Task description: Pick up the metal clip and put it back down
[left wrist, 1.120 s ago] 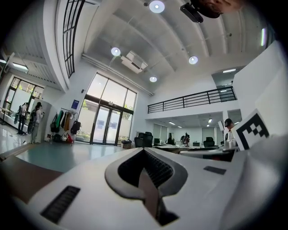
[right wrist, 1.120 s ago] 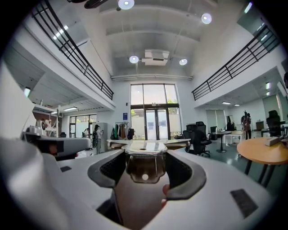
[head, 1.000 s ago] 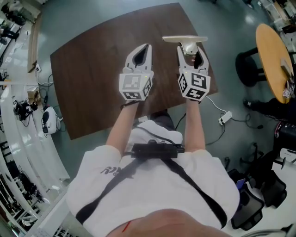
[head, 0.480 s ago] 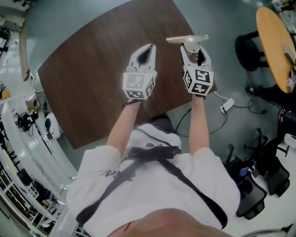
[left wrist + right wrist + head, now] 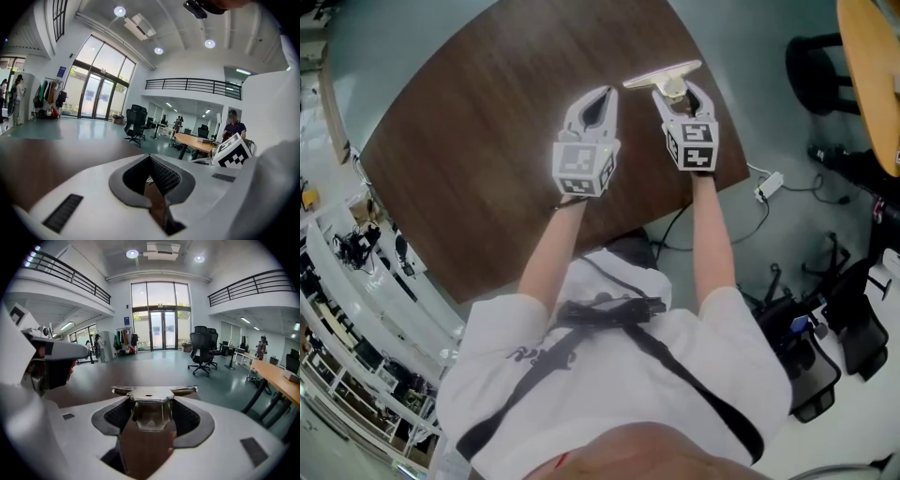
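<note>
The metal clip (image 5: 664,75) is a shiny spring clip with a long flat bar across its front. It sits between the pads of my right gripper (image 5: 673,90), which is shut on its body near the far right edge of the brown table (image 5: 487,141). In the right gripper view the clip (image 5: 149,401) fills the gap between the jaws of the right gripper (image 5: 152,405), its bar lying crosswise in front. I cannot tell whether the clip rests on the wood or hangs above it. My left gripper (image 5: 598,97) hovers beside it to the left, shut and empty, as the left gripper (image 5: 151,161) shows.
Past the table's right edge the floor holds a white power strip (image 5: 769,184) with cables, a black chair base (image 5: 823,67) and a round yellow table (image 5: 874,66). Shelving (image 5: 337,281) runs along the left. More black chairs (image 5: 839,356) stand at the lower right.
The head camera has turned, so the table looks rotated. Both grippers sit higher in the view, the right one farther forward, with the clip still between its jaws.
</note>
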